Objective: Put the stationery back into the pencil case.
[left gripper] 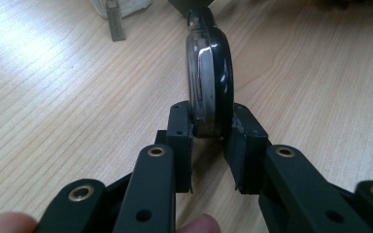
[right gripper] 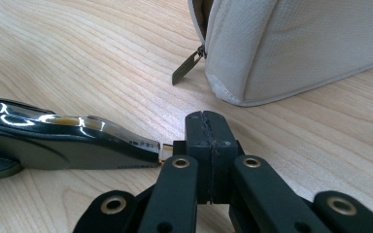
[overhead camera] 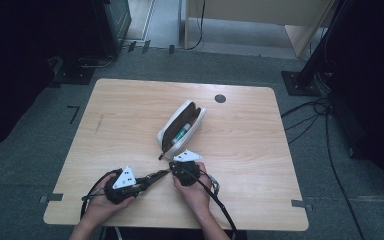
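Left gripper (left gripper: 211,145) clamped on something, right gripper (right gripper: 209,138) fully closed

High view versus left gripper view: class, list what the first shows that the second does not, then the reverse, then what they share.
High view adds: the table's full outline, the white pouch lying open with a green-and-white tube inside, and the right gripper in the person's hand.
Left gripper view adds: close detail of the pads pressed on either side of the dark glossy tool, and its silver strip.
Shared: the tool, the left gripper, the wooden tabletop and the pouch's zip pull.
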Tool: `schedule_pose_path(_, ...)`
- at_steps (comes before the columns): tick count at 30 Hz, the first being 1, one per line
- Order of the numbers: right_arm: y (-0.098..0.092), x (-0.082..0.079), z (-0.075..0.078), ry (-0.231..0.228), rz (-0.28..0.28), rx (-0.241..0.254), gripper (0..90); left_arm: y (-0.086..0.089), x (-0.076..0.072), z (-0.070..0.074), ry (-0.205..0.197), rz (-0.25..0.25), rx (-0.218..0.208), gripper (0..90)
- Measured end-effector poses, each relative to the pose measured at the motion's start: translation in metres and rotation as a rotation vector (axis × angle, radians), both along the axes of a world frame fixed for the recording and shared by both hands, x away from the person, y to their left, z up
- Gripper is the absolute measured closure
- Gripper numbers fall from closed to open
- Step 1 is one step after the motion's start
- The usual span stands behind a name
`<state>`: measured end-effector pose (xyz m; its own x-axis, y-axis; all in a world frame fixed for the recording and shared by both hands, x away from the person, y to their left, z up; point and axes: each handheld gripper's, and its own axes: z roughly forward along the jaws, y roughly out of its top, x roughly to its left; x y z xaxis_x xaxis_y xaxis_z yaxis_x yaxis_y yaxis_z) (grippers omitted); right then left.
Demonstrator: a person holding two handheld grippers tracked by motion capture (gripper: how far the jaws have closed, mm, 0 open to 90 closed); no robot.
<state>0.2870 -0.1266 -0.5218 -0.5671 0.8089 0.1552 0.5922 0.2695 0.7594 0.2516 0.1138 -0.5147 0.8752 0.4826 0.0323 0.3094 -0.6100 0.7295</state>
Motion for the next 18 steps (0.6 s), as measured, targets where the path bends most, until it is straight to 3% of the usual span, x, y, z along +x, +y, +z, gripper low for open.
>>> schedule_pose_path(18,0.0025,-0.0026,-0.0002,0.015,0.050,0.018,90.0,-0.0047,0.0000,-0.0003,-0.018,-0.001,0.010,70.2)
